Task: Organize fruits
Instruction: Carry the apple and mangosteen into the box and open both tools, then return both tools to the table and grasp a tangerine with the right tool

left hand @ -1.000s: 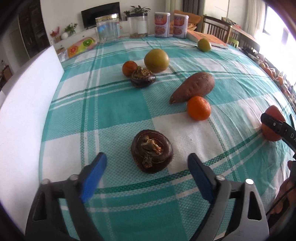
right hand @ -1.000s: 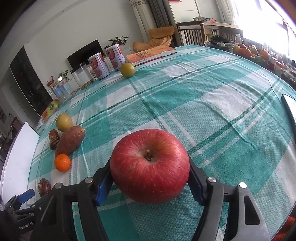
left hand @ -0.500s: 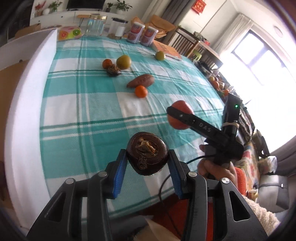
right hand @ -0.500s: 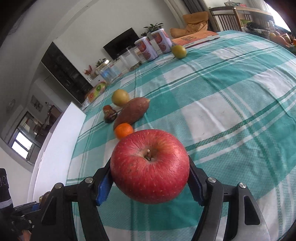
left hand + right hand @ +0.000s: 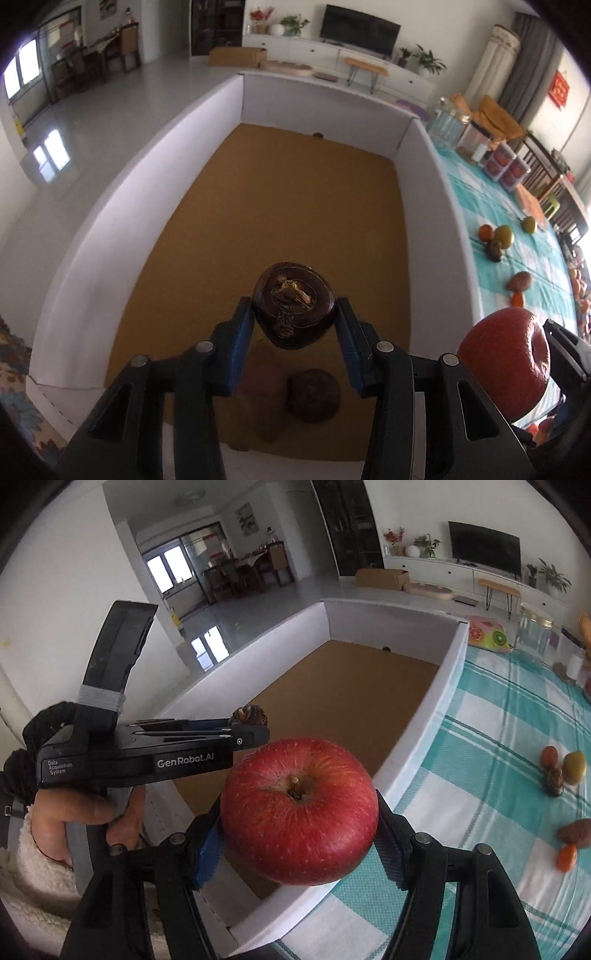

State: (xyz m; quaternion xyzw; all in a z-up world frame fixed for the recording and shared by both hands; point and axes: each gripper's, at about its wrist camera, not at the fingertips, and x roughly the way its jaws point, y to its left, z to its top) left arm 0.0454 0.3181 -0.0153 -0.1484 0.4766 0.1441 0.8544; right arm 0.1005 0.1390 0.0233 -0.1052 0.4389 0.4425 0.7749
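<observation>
My left gripper (image 5: 294,319) is shut on a dark brown round fruit (image 5: 294,295) and hangs above the brown floor of a big white-walled box (image 5: 236,110). Two brown pieces of produce (image 5: 314,395) lie on the box floor beneath it. My right gripper (image 5: 299,821) is shut on a red apple (image 5: 299,816), stem up, over the box's near right wall (image 5: 443,686). In the right wrist view the left gripper (image 5: 255,723) shows side-on just left of the apple, with the dark fruit (image 5: 251,713) at its tip. The apple (image 5: 506,362) also appears at the right of the left wrist view.
A teal plaid tablecloth (image 5: 491,716) lies right of the box. On it sit a small orange (image 5: 549,757), a yellow-green fruit (image 5: 574,766), another dark fruit (image 5: 554,781), a sweet potato (image 5: 576,832) and an orange (image 5: 567,858). Jars (image 5: 532,631) stand at the far end.
Both grippers have swung left from over the table to over the box. The left one closed on the dark fruit and lifted it; the right one still carries the apple.
</observation>
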